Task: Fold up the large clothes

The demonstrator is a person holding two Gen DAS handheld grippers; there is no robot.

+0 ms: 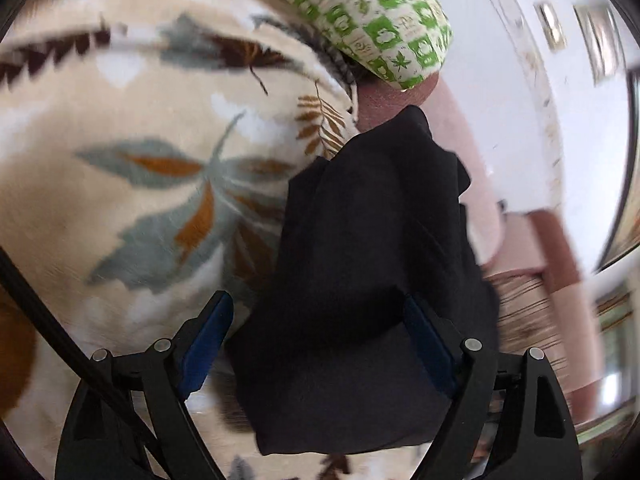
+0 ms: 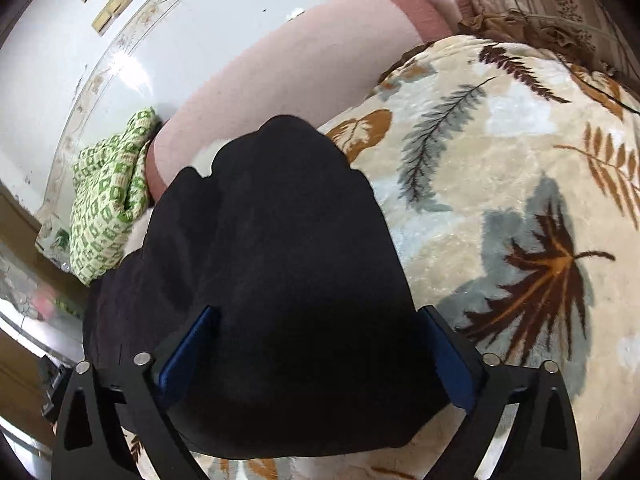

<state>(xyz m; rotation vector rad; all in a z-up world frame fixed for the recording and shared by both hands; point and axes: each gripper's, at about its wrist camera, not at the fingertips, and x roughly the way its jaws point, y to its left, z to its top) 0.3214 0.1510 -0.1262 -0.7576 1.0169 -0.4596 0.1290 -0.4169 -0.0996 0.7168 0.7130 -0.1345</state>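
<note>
A black garment (image 1: pixel 372 240) lies folded into a long dark bundle on a cream blanket with a leaf print (image 1: pixel 140 168). My left gripper (image 1: pixel 318 300) stands open just over its near end; the cloth lies between the blue pads (image 1: pixel 208 336), and the left pad is clear of it. In the right wrist view the same black garment (image 2: pixel 272 220) fills the middle, spread wider. My right gripper (image 2: pixel 320 312) is open wide above it, its blue pads (image 2: pixel 188 352) on either side of the dark cloth and not pressing on it.
A green-and-cream checked cloth (image 1: pixel 372 24) lies beyond the garment, the same checked cloth (image 2: pixel 108 208) showing near the bed's edge. A pink headboard or cushion (image 2: pixel 288 64) runs along a white wall. The leaf blanket (image 2: pixel 520 184) spreads to the right.
</note>
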